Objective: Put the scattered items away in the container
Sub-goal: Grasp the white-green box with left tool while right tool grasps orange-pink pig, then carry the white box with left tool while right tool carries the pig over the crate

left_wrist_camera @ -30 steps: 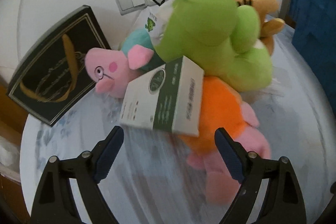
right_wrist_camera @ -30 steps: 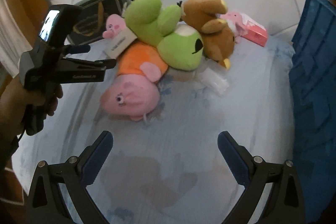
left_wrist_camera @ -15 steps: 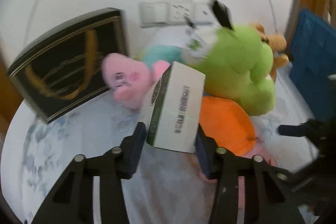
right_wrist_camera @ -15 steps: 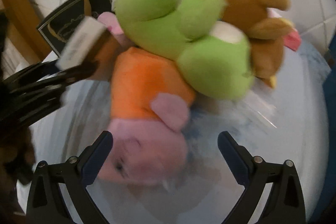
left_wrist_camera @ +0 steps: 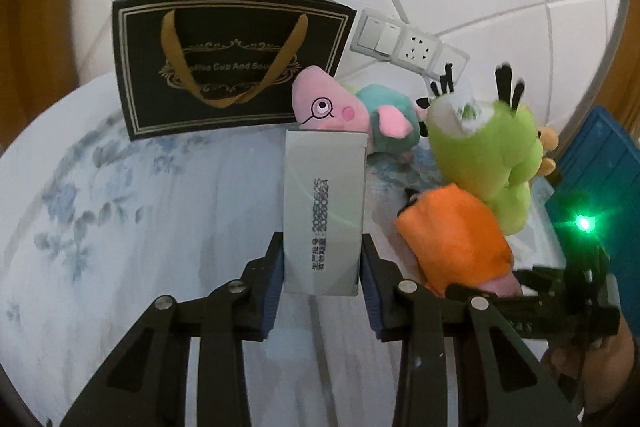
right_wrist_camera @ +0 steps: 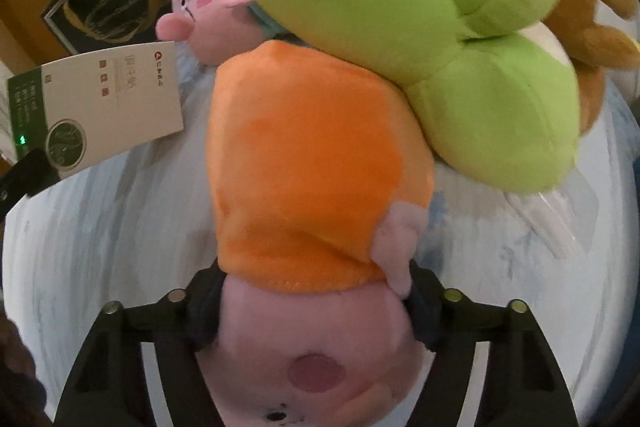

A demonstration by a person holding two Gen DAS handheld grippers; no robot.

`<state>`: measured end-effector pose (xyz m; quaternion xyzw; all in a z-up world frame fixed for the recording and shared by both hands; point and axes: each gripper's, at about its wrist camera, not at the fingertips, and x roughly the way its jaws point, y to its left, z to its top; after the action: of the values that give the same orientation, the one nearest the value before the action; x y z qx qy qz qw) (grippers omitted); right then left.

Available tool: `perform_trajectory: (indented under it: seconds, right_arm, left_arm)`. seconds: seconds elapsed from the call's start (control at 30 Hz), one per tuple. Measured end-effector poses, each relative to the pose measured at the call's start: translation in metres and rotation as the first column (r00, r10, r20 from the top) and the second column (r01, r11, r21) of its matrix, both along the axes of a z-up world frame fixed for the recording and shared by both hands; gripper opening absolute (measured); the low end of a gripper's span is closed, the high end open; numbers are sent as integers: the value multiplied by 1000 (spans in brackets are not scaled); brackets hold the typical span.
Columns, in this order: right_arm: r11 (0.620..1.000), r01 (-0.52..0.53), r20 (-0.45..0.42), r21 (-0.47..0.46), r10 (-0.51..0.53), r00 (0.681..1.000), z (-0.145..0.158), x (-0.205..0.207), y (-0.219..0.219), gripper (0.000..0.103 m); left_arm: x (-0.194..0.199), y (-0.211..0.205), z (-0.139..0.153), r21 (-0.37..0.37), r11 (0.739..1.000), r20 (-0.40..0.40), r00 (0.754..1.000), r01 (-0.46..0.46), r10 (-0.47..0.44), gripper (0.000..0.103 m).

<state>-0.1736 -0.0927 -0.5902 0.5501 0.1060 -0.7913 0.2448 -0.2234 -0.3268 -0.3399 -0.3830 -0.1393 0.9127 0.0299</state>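
My left gripper (left_wrist_camera: 322, 263) is shut on a white and green carton box (left_wrist_camera: 324, 211), held upright above the bedsheet; the box also shows in the right wrist view (right_wrist_camera: 100, 107). My right gripper (right_wrist_camera: 316, 303) is shut on the pink pig plush in an orange dress (right_wrist_camera: 312, 167), its head between the fingers; this plush also shows in the left wrist view (left_wrist_camera: 452, 231). A green frog plush (right_wrist_camera: 420, 27) lies on the pig's far end. The blue crate (left_wrist_camera: 600, 179) stands at the right.
A black gift bag (left_wrist_camera: 224, 67) leans on the white headboard. A smaller pink pig plush in teal (left_wrist_camera: 352, 115) lies before it. A brown bear plush (right_wrist_camera: 592, 7) sits behind the frog. A clear plastic wrapper (right_wrist_camera: 560, 219) lies on the floral sheet (left_wrist_camera: 120, 227).
My left gripper closed on the carton box and lifted it off the pile, turning it upright. My right gripper moved in and closed on the orange-dressed pig plush.
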Motion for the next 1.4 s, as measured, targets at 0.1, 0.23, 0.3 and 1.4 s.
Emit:
perform_trajectory:
  seconds: [0.1, 0.23, 0.3, 1.4]
  right_arm:
    - [1000, -12, 16, -8, 12, 1000, 5, 21, 15, 71]
    - [1000, -25, 52, -10, 26, 998, 10, 57, 40, 70]
    - [1000, -28, 73, -3, 28, 997, 11, 74, 53, 70]
    - [992, -51, -91, -113, 41, 995, 212, 236, 201, 70]
  left_arm:
    - [14, 7, 8, -18, 1000, -9, 1000, 4, -4, 34]
    - [34, 15, 20, -44, 999, 2, 1000, 6, -6, 33]
    - [48, 20, 26, -67, 998, 11, 1000, 6, -5, 33]
    - [250, 111, 194, -168, 985, -26, 999, -27, 22, 33]
